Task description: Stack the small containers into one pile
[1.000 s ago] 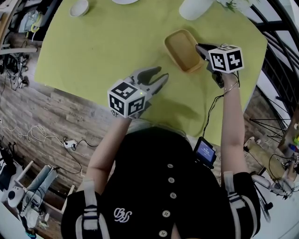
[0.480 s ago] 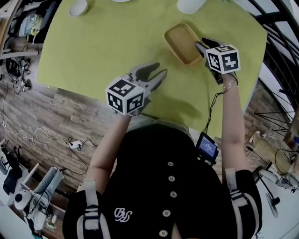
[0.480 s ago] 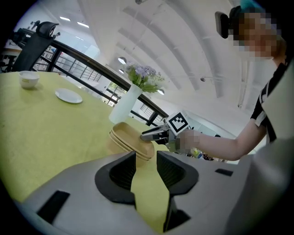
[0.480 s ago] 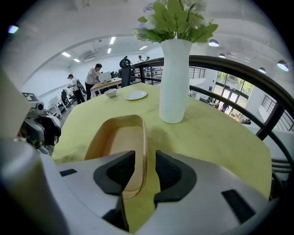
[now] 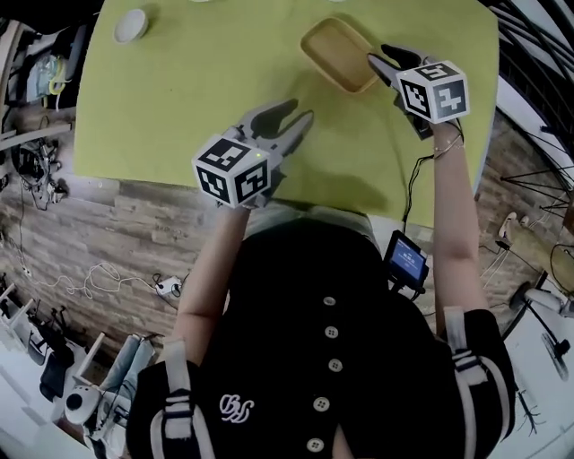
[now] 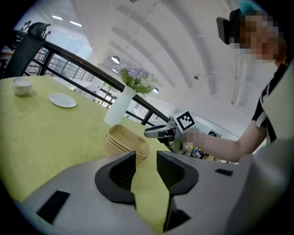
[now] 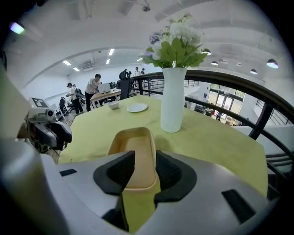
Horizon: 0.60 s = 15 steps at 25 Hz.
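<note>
A pile of tan oblong containers [image 5: 334, 52] sits nested on the yellow-green table [image 5: 179, 99] at the far right; the left gripper view shows the nested rims of the containers [image 6: 125, 139]. My right gripper [image 5: 378, 63] hovers just off the pile's near right end. Its jaws have just been opening and stand open with nothing between them. In the right gripper view the containers [image 7: 134, 151] lie just beyond the right gripper [image 7: 144, 172]. My left gripper [image 5: 291, 124] hangs open and empty over bare cloth, short of the pile and to its left.
A white vase with flowers [image 7: 174, 102] stands behind the pile. Further back are a white plate [image 7: 137, 108] and a small white bowl [image 5: 131, 25]. The table's near edge [image 5: 161, 179] runs just below the left gripper. People work at desks far off.
My right gripper has opened, let go of the pile's right end and lifted slightly away. The left gripper has stayed where it was.
</note>
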### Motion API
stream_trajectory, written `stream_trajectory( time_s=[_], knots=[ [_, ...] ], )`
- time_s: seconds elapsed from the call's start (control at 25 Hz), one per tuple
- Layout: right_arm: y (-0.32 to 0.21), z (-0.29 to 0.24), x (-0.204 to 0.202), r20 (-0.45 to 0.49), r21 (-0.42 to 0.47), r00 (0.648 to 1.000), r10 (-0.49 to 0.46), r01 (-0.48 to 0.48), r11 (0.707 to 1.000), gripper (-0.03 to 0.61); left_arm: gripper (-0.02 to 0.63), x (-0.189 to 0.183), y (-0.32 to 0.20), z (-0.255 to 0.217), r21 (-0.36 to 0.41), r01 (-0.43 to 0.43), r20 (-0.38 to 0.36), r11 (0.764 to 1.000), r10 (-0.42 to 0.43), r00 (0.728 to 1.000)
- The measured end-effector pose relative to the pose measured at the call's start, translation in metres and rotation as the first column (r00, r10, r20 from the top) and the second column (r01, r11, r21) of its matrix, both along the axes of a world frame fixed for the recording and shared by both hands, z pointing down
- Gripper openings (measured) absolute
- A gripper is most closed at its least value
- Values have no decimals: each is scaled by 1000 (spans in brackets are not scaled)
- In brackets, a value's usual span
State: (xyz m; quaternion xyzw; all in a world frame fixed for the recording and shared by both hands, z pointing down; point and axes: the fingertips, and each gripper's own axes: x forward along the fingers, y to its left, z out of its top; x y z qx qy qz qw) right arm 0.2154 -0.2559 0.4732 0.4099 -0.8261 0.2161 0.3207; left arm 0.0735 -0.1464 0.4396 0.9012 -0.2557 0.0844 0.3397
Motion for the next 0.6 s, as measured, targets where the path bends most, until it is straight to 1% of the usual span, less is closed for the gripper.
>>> stream_trajectory(
  time_s=[0.24, 0.36, 0.52, 0.6],
  knots=[
    [9, -38, -7, -2, 62, 1000, 31, -31, 998, 148, 138, -2, -1, -10, 27, -57, -13, 998, 57, 998],
    [15, -60, -4, 6, 117, 998, 55, -55, 992, 124, 138, 2, -1, -20, 46, -75, -28, 996, 76, 997],
    [29, -81, -11, 38, 170, 998, 59, -64, 983, 114, 138, 2, -5, -29, 67, -78, -33, 995, 80, 996],
    [34, -90, -19, 69, 205, 995, 72, -85, 975, 114, 138, -2, -10, -31, 77, -77, -26, 994, 79, 997]
  ],
)
